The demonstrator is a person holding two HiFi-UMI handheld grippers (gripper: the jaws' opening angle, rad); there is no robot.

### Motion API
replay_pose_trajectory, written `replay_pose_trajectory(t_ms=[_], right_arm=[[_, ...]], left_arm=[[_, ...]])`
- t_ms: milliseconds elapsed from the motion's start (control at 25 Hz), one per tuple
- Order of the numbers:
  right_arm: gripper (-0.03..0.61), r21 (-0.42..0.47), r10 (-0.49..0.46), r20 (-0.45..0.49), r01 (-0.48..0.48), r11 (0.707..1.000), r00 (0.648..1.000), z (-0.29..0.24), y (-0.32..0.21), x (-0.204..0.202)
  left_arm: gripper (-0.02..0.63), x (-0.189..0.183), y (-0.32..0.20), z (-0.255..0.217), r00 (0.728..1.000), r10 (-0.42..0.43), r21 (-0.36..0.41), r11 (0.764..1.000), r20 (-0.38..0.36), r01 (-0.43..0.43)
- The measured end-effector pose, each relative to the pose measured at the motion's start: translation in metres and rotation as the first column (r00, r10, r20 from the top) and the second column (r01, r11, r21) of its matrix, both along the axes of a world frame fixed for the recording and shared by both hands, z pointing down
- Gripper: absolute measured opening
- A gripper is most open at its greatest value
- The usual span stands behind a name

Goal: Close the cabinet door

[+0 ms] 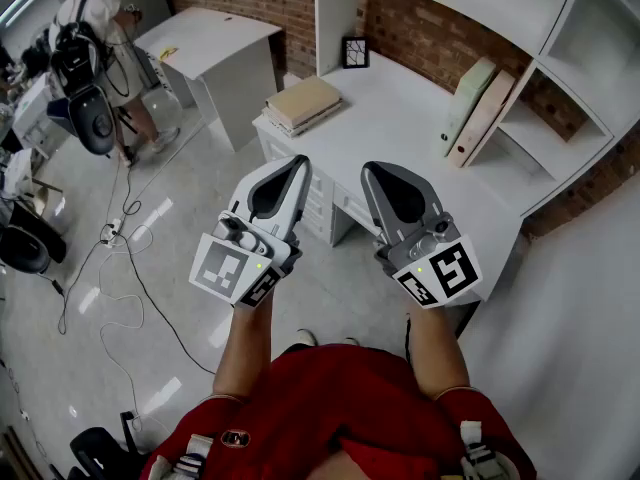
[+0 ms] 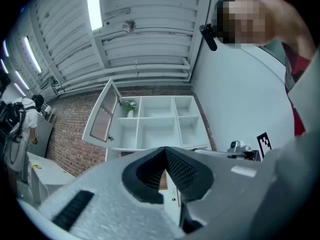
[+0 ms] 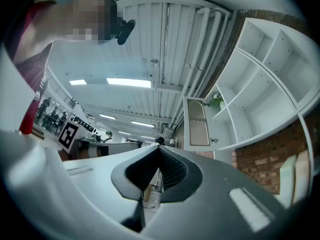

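Fingers of left gripper and right gripper are together, empty. Door hangs open, up left of shelves, well off. Looks like approach step; next: raise, push it shut.

White cabinet door, red brick wall

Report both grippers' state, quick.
Left gripper: shut, holding nothing.
Right gripper: shut, holding nothing.
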State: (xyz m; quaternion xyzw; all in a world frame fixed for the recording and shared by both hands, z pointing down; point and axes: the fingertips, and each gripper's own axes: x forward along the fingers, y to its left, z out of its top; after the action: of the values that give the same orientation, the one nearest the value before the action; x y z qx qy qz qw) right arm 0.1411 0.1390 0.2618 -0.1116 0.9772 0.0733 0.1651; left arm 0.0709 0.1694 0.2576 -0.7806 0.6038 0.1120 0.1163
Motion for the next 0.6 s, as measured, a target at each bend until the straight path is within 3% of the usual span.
replay_pose_trajectory(t_ms=[600], right_arm=[[0.012,-0.028,-0.006,0.018,0.006,1.000,1.000,-0.003,0.010,-0.021]], left_arm=[[0.003,-0.024,0.014,-0.004,1.000,0.005,0.010,1.000,-0.015,-0.005]])
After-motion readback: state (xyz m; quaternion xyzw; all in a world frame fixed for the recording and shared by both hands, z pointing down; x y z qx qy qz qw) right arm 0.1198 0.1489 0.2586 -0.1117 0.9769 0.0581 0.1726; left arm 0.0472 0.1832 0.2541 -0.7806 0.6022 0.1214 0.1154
